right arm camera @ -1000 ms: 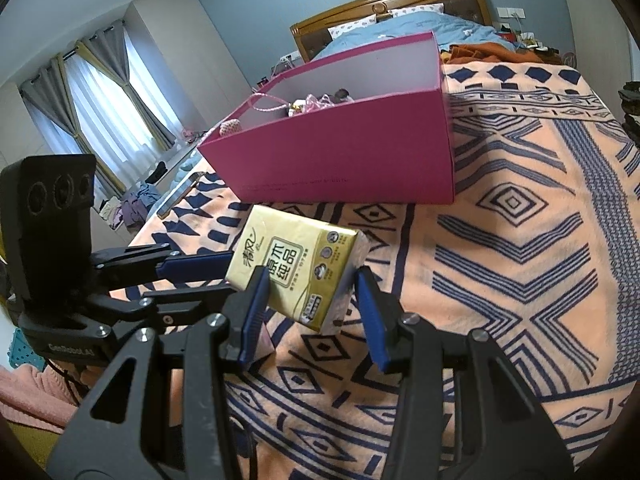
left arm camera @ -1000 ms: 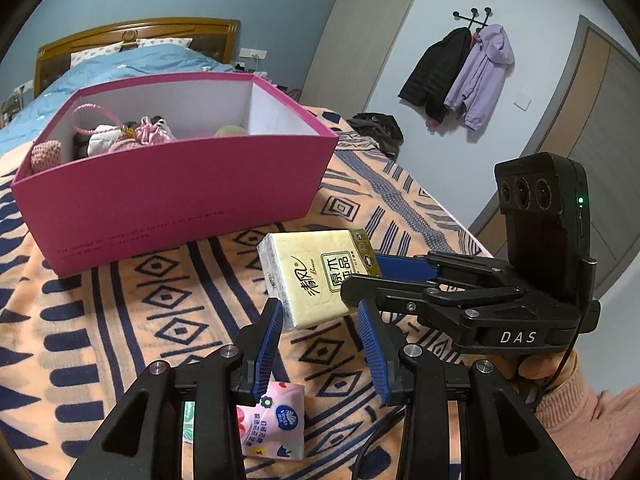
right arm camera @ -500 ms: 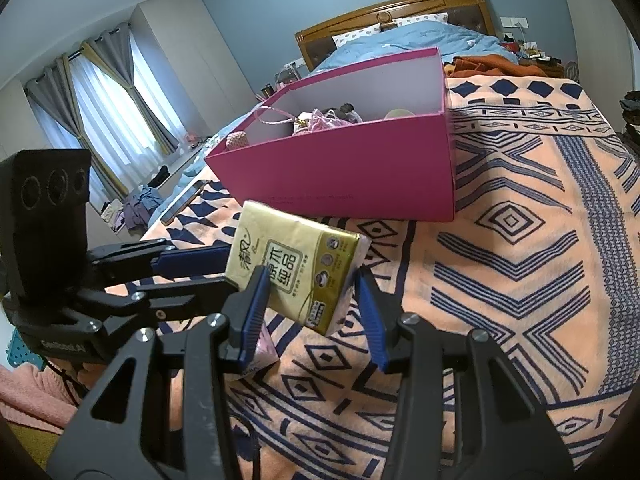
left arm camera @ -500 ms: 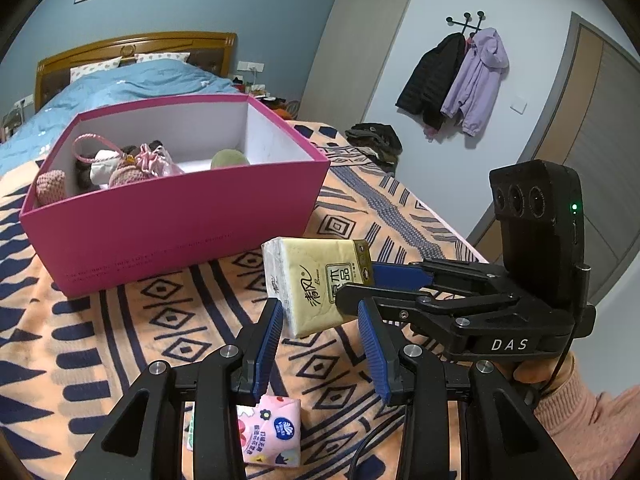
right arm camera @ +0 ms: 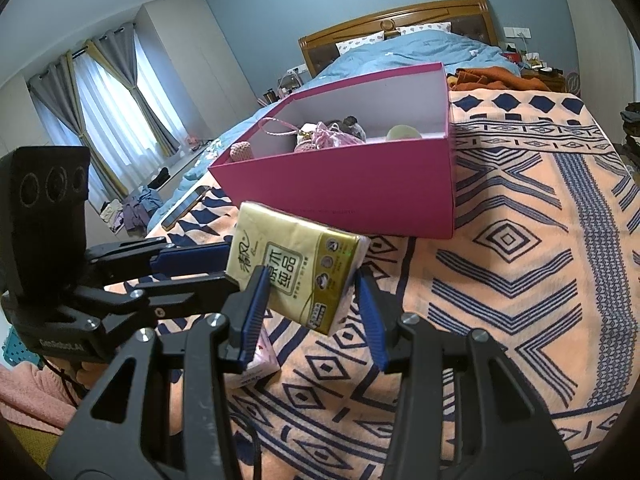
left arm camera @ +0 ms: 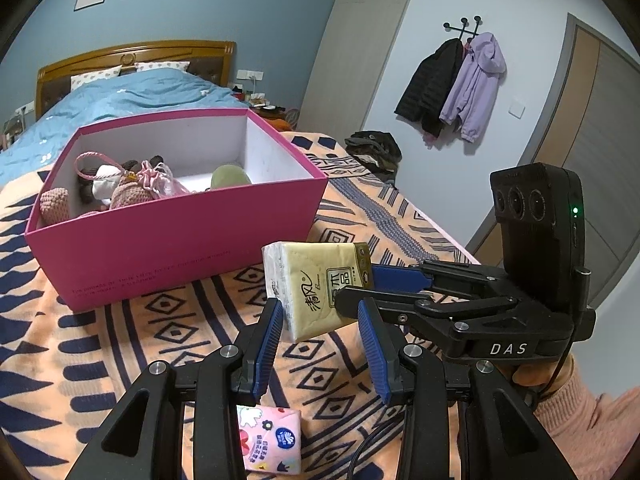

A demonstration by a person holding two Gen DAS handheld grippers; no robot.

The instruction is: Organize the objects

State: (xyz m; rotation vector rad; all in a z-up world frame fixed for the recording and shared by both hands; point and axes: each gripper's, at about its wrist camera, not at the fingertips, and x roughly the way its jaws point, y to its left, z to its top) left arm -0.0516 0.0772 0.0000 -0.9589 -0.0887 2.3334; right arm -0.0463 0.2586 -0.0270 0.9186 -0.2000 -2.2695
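Two gripper sets met around one yellow tissue pack [left arm camera: 320,284], which hung in the air above the patterned blanket [left arm camera: 100,340] on the bed, just in front of the pink box [left arm camera: 160,248] and lower than its rim. The step in hand looked like carrying the pack into that box. To do it well, the pack would need to rise above the near wall before moving forward, since catching the cardboard edge could twist so soft a packet in the grip. The right-hand part of the box floor seemed the better landing place, because the small pouches and knitted things [left arm camera: 136,184] crowded the left end. Release would be best made low, with the pack level, so that it lay flat instead of tipping onto the other contents. The right gripper [right arm camera: 310,284] had its jaws closed in on the pack, one pad on each side, and appeared to carry its weight. The left gripper [left arm camera: 318,308] had its jaws spread about as wide as the pack and held nothing. Its tips stood just beside the pack's lower edge, and whether they touched it could not be told. A pink tissue packet [left arm camera: 272,444] lay on the blanket under the left gripper, not yet put away.
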